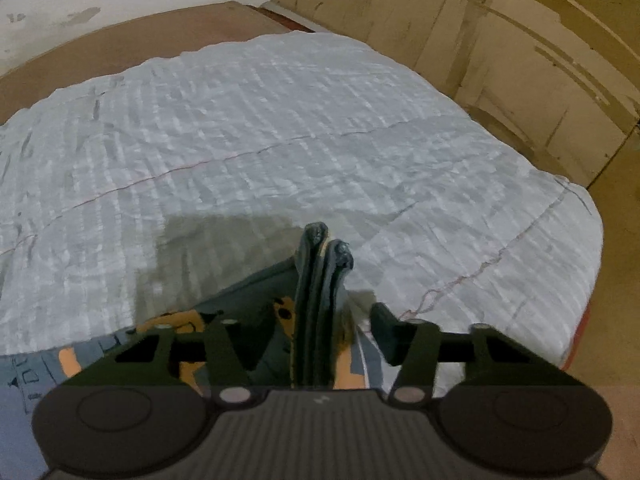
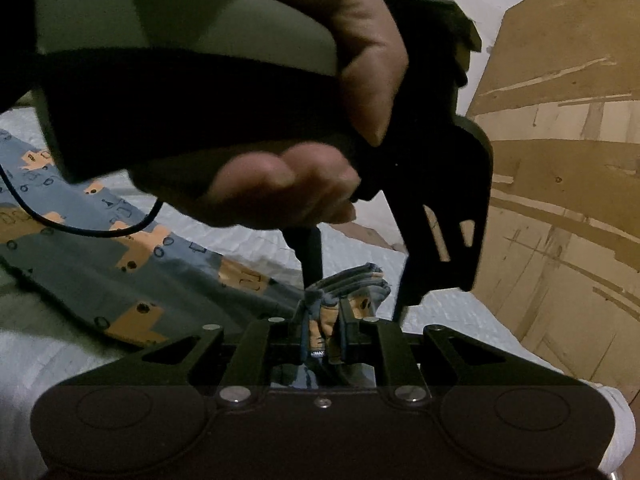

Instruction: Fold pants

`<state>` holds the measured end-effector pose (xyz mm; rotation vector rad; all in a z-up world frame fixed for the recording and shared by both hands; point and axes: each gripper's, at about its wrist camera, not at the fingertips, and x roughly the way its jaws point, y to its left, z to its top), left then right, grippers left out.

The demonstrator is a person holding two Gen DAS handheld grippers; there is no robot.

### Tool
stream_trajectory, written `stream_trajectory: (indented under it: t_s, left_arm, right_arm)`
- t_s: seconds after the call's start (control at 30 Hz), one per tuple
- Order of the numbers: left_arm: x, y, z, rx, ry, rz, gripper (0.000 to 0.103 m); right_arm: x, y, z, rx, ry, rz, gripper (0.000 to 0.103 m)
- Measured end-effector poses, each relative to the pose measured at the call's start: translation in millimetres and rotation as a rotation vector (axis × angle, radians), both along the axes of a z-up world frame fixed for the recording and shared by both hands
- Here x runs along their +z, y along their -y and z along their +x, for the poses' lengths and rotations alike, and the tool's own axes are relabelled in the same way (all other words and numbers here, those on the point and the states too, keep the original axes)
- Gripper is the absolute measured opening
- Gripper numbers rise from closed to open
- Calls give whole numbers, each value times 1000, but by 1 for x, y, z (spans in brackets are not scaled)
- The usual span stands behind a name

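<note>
White sheet [image 1: 280, 128] below; both grippers [image 2: 320, 320] pinch pants [image 2: 132, 264]

Left gripper [image 1: 320, 320] jaw state unclear: pants [image 1: 316, 280] fold covers the gap. Person's hand [image 2: 320, 120] (blurred, with the other gripper) blocks upper right-wrist view; pants cut off at left edge.

Left gripper [image 1: 320, 320] jaws spread wide, doubled dark blue-grey hem of patterned blue-and-orange fabric pants [image 1: 320, 280] standing upright between the fingers; contact unclear. Behind: wrinkled white woven plastic sheet [image 1: 280, 128] covering the surface, brown cardboard panels [image 1: 500, 48] at right.
</note>
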<state>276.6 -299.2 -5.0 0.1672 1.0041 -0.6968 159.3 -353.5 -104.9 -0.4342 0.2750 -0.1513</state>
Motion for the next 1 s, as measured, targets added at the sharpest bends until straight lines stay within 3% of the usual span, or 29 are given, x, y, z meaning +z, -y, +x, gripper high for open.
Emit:
stream_trajectory:
  t_s: [0.07, 0.13, 0.23, 0.37, 0.4, 0.57, 0.67, 0.77, 1.0]
  left_arm:
    - [0, -2, 0, 6, -11, -8, 23]
    - [1, -4, 0, 16, -12, -21, 15]
    - [5, -10, 1, 38, -28, -52, 12]
    - [15, -24, 2, 93, -60, -107, 11]
    - [19, -30, 2, 110, -64, -122, 11]
    - [39, -56, -3, 186, -58, -174, 11]
    - [58, -76, -10, 207, -18, -186, 11]
    - [77, -99, -18, 224, 33, -176, 11]
    - [89, -167, -32, 285, 102, -126, 11]
  right_arm:
    - [2, 0, -3, 3, 1, -2, 14]
    - [4, 0, 0, 5, 1, -1, 14]
    - [4, 1, -1, -1, 17, 6, 15]
    - [5, 3, -6, -24, 66, 7, 39]
    - [5, 3, -7, -29, 76, 8, 41]
    - [15, -1, -12, -41, 142, -1, 40]
    - [28, -10, -17, -17, 175, -23, 29]
    - [45, -22, -21, 27, 184, -2, 19]
    - [71, -68, -31, 171, 176, 1, 16]
